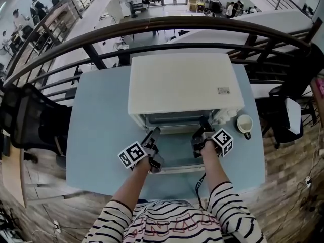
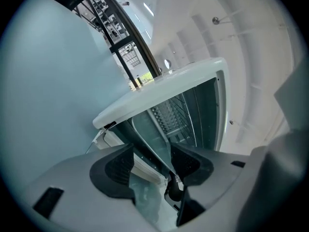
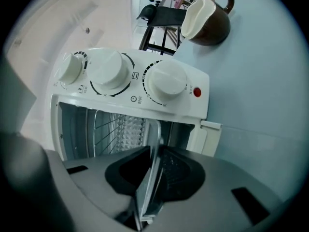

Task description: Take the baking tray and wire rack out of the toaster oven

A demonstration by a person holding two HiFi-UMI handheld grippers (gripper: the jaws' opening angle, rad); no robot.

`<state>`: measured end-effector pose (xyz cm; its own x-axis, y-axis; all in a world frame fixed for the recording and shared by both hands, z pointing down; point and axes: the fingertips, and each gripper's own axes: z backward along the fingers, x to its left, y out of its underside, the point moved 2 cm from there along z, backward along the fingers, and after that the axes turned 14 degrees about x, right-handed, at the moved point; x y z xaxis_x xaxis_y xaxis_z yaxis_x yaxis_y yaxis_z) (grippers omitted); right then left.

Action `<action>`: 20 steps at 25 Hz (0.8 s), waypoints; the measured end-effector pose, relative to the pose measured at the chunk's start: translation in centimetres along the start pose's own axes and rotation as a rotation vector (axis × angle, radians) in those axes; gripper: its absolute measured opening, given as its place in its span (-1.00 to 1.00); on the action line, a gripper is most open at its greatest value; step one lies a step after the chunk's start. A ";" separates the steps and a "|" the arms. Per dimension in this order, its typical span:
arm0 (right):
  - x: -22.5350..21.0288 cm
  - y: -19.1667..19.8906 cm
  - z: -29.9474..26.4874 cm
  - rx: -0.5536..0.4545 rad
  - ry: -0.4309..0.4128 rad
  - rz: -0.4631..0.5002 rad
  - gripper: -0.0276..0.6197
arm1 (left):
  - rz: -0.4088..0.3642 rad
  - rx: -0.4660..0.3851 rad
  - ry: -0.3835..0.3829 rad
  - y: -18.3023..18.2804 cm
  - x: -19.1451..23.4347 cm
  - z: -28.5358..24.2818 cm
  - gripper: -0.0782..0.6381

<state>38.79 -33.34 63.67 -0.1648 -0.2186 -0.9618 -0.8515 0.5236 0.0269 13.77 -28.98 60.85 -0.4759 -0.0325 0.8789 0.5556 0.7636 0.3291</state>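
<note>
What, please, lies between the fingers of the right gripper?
The rim of the flat grey metal baking tray, pinched by those fingers, as the right gripper view shows.

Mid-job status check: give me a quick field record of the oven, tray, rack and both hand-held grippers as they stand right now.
toaster oven: on the blue table, door folded down
baking tray: rim sticking out of the oven mouth
wire rack: inside the oven
right hand-held gripper: shut on the tray's rim
left hand-held gripper: open, tray edge passing between its jaws
mug: on the table, right of the oven
</note>
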 end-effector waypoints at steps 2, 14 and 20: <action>-0.4 0.4 0.6 0.008 0.006 -0.004 -0.65 | 0.029 -0.005 0.006 0.3 0.3 0.1 -0.16; -1.4 3.1 5.2 0.034 0.023 -0.044 -0.67 | 0.153 -0.019 0.035 0.2 1.4 1.1 -0.12; -1.8 4.5 7.4 0.037 0.015 -0.046 -0.67 | 0.257 0.021 0.022 2.1 2.9 2.5 -0.55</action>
<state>38.96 -24.55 63.48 -0.1337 -0.2551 -0.9576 -0.8392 0.5431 -0.0275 11.81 -25.85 63.19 -0.3056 0.1506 0.9402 0.6424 0.7614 0.0868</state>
